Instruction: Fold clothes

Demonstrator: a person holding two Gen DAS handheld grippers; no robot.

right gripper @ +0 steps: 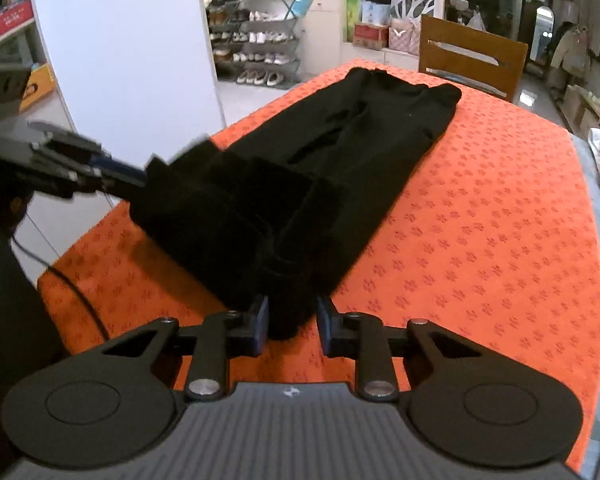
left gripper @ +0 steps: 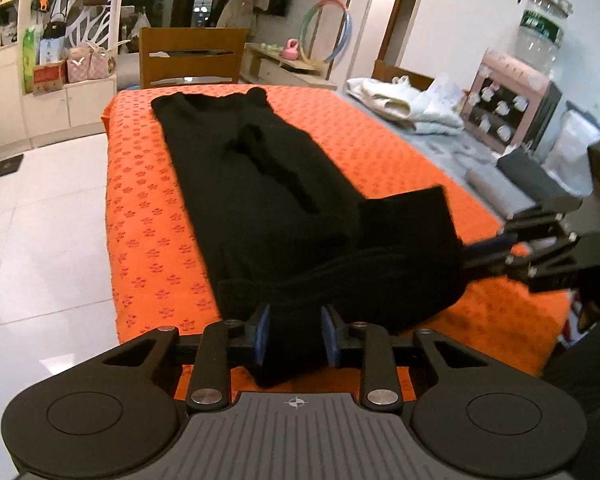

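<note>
pinching the near hem of the black garment [left gripper: 260, 184] with left tool [left gripper: 294, 336] and right tool [right gripper: 292, 322], both clamped on bunched cloth at separate corners, ready to fold it forward. rest lying flat, lengthwise on the orange worktop [left gripper: 148, 240].

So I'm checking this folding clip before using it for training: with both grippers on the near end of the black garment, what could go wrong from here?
1. The left hand-held gripper pinches a thick bunch of the black garment; layers may slip out unevenly.
2. The right hand-held gripper holds only a narrow edge, so it could lose hold while lifting.
3. The far end lies loose on the orange cloth, so pulling may drag it instead of folding.
</note>
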